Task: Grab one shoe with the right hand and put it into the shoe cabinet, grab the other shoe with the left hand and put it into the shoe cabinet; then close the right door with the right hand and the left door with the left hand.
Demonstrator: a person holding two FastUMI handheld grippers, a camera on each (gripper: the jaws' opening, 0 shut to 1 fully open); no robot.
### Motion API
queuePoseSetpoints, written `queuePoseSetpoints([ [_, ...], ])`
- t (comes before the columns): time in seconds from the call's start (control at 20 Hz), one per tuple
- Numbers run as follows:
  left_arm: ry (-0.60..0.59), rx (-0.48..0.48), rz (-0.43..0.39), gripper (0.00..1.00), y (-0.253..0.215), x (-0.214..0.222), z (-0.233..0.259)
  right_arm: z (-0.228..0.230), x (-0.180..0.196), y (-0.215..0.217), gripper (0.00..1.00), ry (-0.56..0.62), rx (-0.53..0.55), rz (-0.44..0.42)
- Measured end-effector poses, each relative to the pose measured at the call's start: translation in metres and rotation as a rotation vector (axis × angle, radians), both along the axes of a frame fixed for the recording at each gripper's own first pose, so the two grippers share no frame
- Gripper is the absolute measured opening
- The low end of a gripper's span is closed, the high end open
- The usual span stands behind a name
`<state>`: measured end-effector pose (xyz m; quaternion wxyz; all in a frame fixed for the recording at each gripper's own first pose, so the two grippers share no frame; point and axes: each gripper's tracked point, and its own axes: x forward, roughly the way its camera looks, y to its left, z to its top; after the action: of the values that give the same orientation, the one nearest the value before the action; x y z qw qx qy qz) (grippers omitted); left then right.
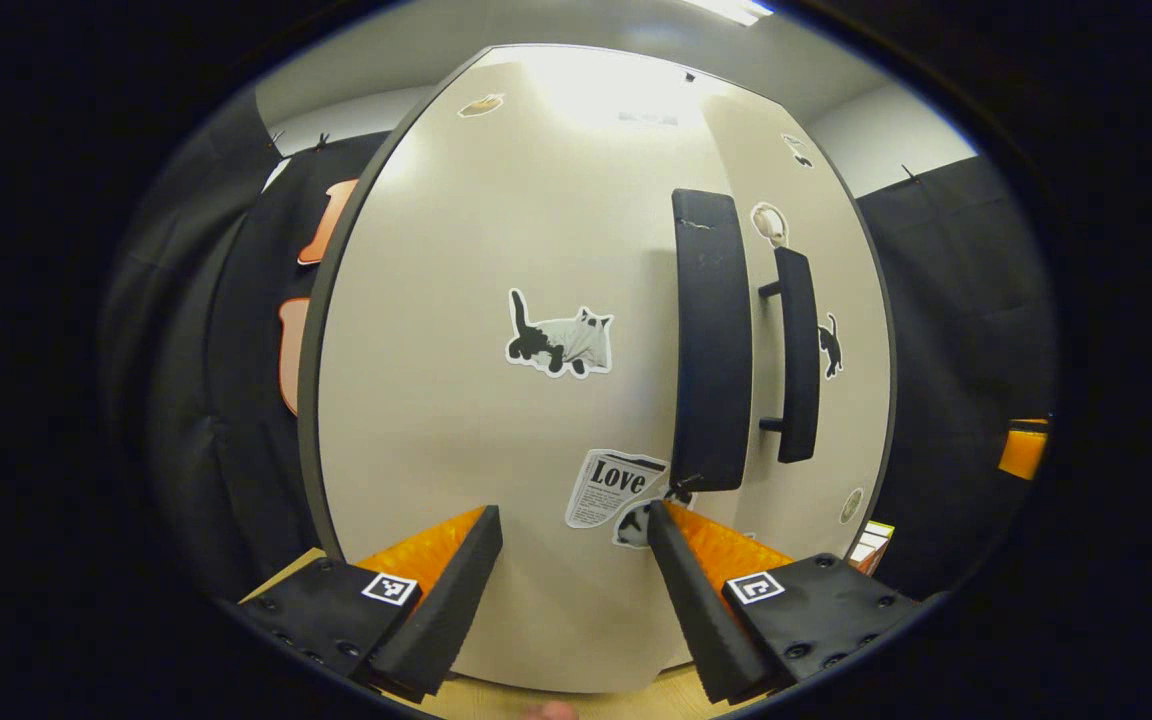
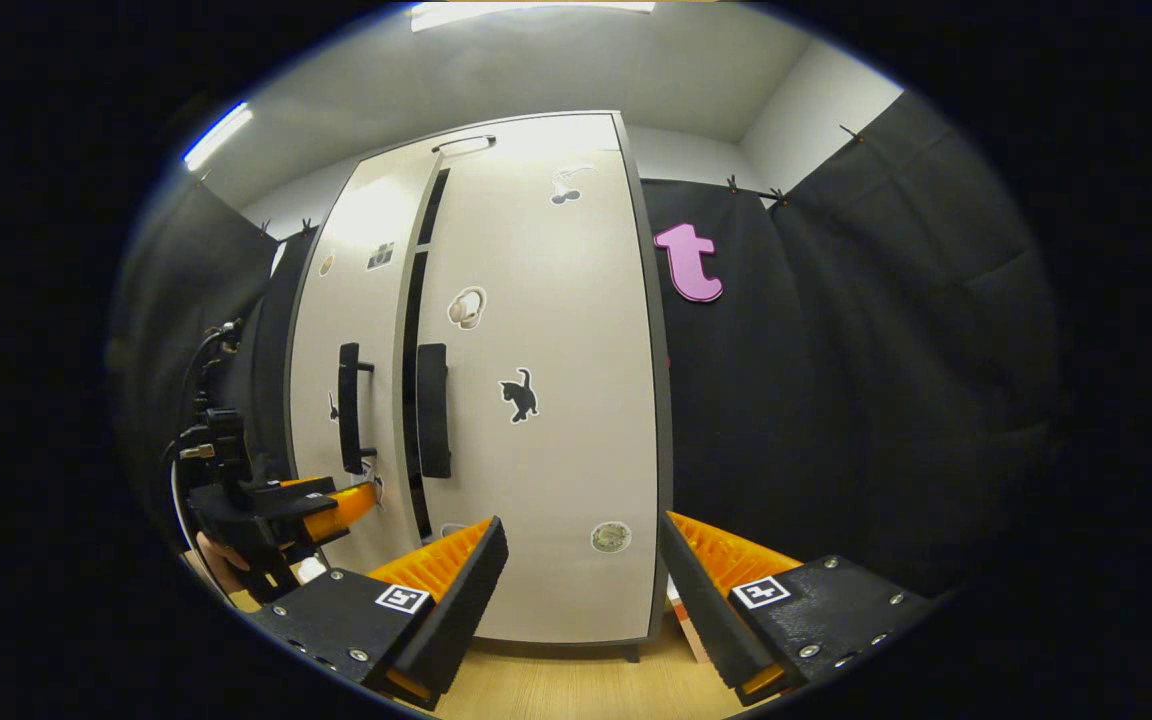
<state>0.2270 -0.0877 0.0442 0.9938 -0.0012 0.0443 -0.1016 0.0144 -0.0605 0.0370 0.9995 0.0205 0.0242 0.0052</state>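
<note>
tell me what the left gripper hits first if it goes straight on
Most likely the left door: the open left gripper faces its flat front, low and just left of the handle. Depth is hard to judge through the fisheye.

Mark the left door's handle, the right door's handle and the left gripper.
left handle [image 1: 711, 340], left gripper view, mid bar.
right handle [image 2: 433, 410], right gripper view, mid bar.
left gripper [image 2: 361, 500], right gripper view, between fingertips.

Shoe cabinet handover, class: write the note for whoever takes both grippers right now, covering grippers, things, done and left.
Left gripper: open, empty, close before the left door.
Right gripper: open, empty, facing the right door.
Shoe cabinet: right door looks shut; a dark gap shows beside the left door, which is nearly closed. Shoes presumably inside, hidden.
Left: push the left door fully shut with the left gripper.
</note>
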Motion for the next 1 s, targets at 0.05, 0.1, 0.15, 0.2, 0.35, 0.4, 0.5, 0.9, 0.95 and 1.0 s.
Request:
queuePoseSetpoints([
  [0.05,-0.002,-0.003,-0.001,0.96,0.0,0.0,0.001,0.0,0.0,0.0,0.94,0.001,0.002,0.0],
  [0.1,0.001,-0.004,0.005,0.96,0.001,0.0,0.001,-0.001,0.0,-0.001,0.94,0.003,0.003,-0.001],
  [0.15,-0.001,0.004,0.011,0.96,0.001,0.001,0.0,-0.002,0.001,-0.001,0.94,0.005,0.004,-0.001],
  [0.2,-0.003,0.013,0.015,0.96,0.0,0.002,-0.001,-0.003,0.001,0.0,0.94,0.005,0.008,0.002],
  [0.35,0.011,0.031,0.025,0.97,0.001,-0.001,-0.002,-0.001,0.001,0.003,0.94,0.004,0.01,0.011],
  [0.4,0.014,0.03,0.03,1.0,0.003,-0.005,-0.001,-0.001,0.0,0.003,0.98,-0.001,0.002,0.012],
  [0.5,0.017,0.019,0.043,0.99,0.01,-0.018,0.004,0.0,0.001,0.003,0.94,-0.01,-0.016,0.008],
  [0.9,-0.053,0.022,0.127,0.96,0.059,-0.103,0.042,0.0,-0.004,0.009,0.94,-0.026,0.013,0.028],
  [0.95,-0.06,0.031,0.137,0.97,0.066,-0.114,0.044,-0.002,-0.006,0.01,0.94,-0.025,0.02,0.031],
  [1.0,-0.063,0.039,0.147,0.97,0.071,-0.124,0.047,-0.004,-0.007,0.01,0.94,-0.021,0.025,0.033],
])
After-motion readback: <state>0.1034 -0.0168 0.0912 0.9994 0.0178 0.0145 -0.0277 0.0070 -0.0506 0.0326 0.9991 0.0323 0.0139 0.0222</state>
